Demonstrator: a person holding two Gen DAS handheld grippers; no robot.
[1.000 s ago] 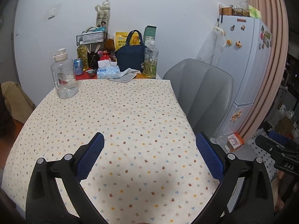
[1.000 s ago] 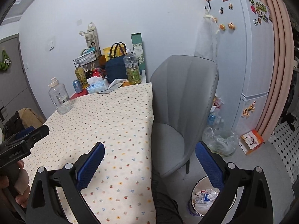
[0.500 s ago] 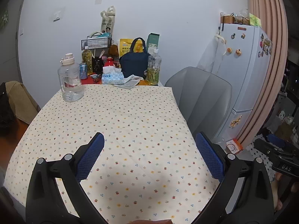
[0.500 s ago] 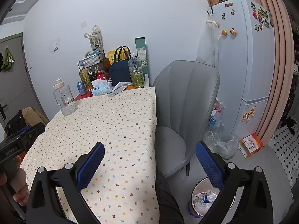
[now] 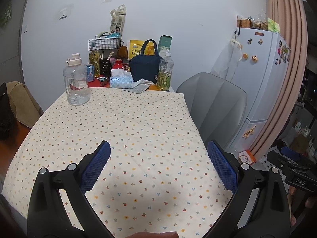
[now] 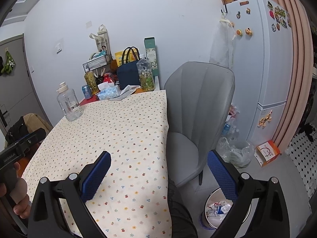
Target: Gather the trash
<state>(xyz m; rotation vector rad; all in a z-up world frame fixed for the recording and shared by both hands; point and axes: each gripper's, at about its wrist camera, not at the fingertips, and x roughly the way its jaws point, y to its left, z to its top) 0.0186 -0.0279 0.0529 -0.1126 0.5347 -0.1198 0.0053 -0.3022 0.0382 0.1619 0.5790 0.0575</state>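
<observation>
Left wrist view: left gripper point(image 5: 158, 158) over the floral-clothed counter point(image 5: 126, 123), fingers point(image 5: 96, 165) spread wide, nothing held. Clear jug point(image 5: 76, 83) and tissue pack point(image 5: 120, 81) at far end

Right wrist view: right gripper point(image 6: 158, 168) fingers point(image 6: 221, 175) released, empty. Trash bin point(image 6: 216, 208) on floor beside grey chair point(image 6: 198, 107), holding crumpled waste

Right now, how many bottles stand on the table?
3: clear jug on the left, tea bottle at the back by the rack, tea bottle beside the navy bag. Clutter may hide more.
</observation>
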